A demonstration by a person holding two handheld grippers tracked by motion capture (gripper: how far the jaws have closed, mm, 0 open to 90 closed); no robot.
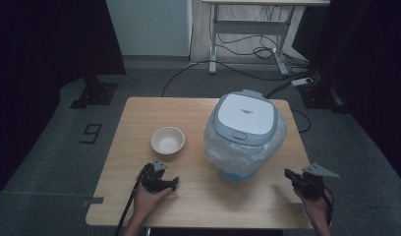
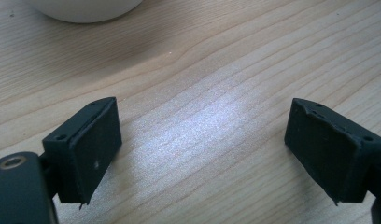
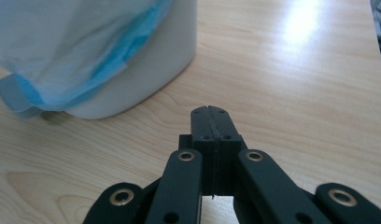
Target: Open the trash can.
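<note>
Overhead, a light wooden table is sitting on a grey floor, with a person's forearms coming in from its 6 o'clock edge. Near the centre, toward 2 o'clock, a white-and-grey rice cooker is standing with its lid down and a clear plastic bag with a blue edge wrapping its body. At 9 o'clock from the cooker, a small white bowl is resting upright, apart from it, with bare wood between them.

The left gripper is lying at about 7 o'clock on the table, just below the bowl. In the left gripper view its jaws are standing wide apart with nothing between them — only wood grain, and the bowl's rim just ahead at 11 o'clock.

The right gripper is hovering at 4 o'clock, close to the table's right edge and well clear of the cooker. In the right gripper view its jaws are pressing fully together, gripping nothing — the cooker's base and the bag's hem are sitting ahead at 10 o'clock, with open tabletop stretching away toward 1 o'clock.
</note>
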